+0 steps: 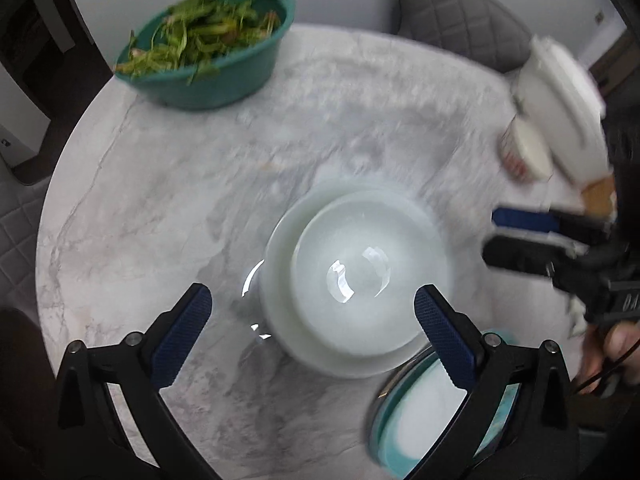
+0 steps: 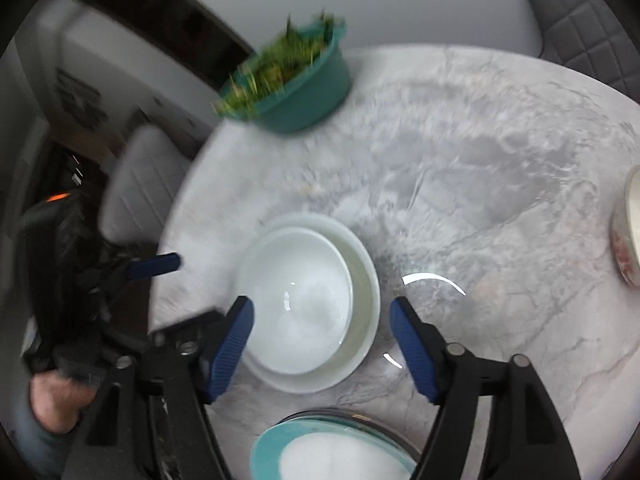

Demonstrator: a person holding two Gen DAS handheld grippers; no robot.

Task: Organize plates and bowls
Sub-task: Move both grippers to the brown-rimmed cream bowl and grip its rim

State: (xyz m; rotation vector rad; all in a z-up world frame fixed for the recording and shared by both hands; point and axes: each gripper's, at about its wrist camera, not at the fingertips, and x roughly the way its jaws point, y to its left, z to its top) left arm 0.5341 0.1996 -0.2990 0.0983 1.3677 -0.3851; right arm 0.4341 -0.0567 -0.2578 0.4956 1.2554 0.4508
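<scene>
On table (image 1: 140,200), nested white bowls (image 1: 360,276), greens basin (image 1: 216,56)

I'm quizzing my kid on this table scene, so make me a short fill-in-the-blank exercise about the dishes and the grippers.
1. The smaller white bowl sits nested inside a larger white ____.
2. The teal basin at the far edge of the marble table holds leafy ____.
3. Both the left gripper and the right gripper have their jaws ____, with nothing held.
4. The plate nearest the cameras has a rim coloured ____.

Missing words: bowl; greens; open; teal
</scene>
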